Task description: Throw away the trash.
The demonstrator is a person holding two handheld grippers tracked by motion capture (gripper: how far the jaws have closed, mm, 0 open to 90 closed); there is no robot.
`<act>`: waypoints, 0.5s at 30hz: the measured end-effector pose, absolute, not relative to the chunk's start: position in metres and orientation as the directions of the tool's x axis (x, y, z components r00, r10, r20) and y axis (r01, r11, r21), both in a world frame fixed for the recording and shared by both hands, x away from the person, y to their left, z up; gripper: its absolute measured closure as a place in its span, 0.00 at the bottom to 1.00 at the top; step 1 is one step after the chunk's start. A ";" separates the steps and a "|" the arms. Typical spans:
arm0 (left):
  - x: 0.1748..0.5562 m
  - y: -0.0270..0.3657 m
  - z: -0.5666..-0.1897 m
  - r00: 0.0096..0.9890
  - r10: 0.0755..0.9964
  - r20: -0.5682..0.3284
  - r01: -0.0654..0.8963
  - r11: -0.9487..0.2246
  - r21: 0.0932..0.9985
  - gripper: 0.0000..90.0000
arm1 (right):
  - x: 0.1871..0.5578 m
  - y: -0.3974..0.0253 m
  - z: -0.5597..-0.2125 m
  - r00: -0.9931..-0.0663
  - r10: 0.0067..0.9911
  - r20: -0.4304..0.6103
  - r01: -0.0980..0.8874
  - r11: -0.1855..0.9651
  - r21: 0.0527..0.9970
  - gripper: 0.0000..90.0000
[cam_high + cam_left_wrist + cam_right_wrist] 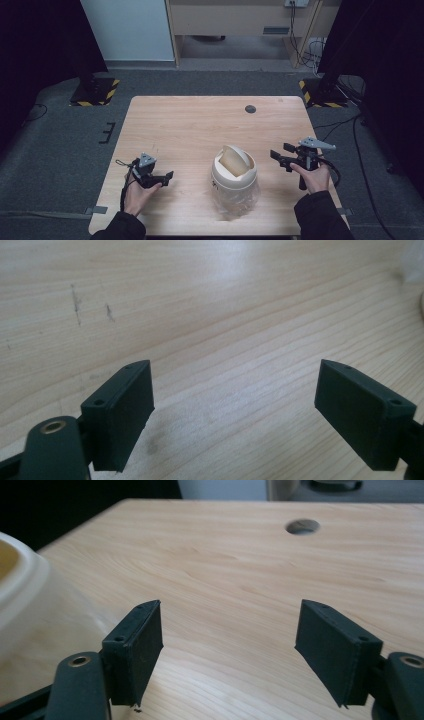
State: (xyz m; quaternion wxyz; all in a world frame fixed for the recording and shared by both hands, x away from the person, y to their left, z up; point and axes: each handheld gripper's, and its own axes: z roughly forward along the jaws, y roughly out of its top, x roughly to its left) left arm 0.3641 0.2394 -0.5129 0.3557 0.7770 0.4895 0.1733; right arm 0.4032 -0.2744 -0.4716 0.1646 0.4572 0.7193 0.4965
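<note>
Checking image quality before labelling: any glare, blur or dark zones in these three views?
High view: table evenly lit, surroundings fall to near black, bin sharp. Left gripper view: bright washed-out glare on the wood top centre, left hand-held gripper jaws soft. Right gripper view: the bin's rim at left is blurred and overexposed; cable hole fairly clear.

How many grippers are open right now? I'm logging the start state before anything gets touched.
2. The left gripper is held over the table left of the small bin, jaws apart; the right gripper is right of the bin, jaws apart, nothing between them.
</note>
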 end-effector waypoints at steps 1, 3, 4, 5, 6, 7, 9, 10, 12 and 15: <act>0.364 0.239 -0.513 0.461 0.884 -0.079 0.637 -0.268 0.723 0.17 | 0.404 -0.277 -0.475 -0.521 0.829 0.203 0.502 0.105 0.859 0.27; 0.366 0.241 -0.515 0.460 0.885 -0.076 0.646 -0.275 0.712 0.16 | 0.406 -0.282 -0.482 -0.504 0.845 0.180 0.523 0.133 0.842 0.25; 0.366 0.242 -0.516 0.460 0.885 -0.071 0.649 -0.281 0.707 0.16 | 0.406 -0.285 -0.486 -0.496 0.853 0.165 0.534 0.150 0.832 0.25; 0.366 0.242 -0.516 0.460 0.885 -0.071 0.649 -0.281 0.707 0.16 | 0.406 -0.285 -0.486 -0.496 0.853 0.165 0.534 0.150 0.832 0.25; 0.366 0.243 -0.517 0.462 0.884 -0.064 0.650 -0.289 0.703 0.15 | 0.408 -0.290 -0.493 -0.484 0.864 0.140 0.556 0.180 0.812 0.24; 0.367 0.243 -0.518 0.465 0.883 -0.058 0.653 -0.298 0.696 0.15 | 0.408 -0.290 -0.493 -0.484 0.864 0.140 0.556 0.180 0.812 0.24; 0.367 0.244 -0.519 0.468 0.882 -0.050 0.656 -0.309 0.689 0.15 | 0.410 -0.295 -0.500 -0.476 0.872 0.115 0.578 0.212 0.788 0.23; 0.368 0.245 -0.520 0.472 0.880 -0.043 0.655 -0.318 0.686 0.15 | 0.412 -0.299 -0.505 -0.474 0.876 0.089 0.584 0.237 0.776 0.22; 0.370 0.248 -0.522 0.473 0.881 -0.032 0.657 -0.329 0.678 0.14 | 0.414 -0.302 -0.509 -0.465 0.882 0.075 0.595 0.248 0.765 0.20; 0.371 0.251 -0.524 0.465 0.885 -0.025 0.667 -0.332 0.668 0.14 | 0.416 -0.307 -0.513 -0.456 0.889 0.044 0.601 0.271 0.752 0.18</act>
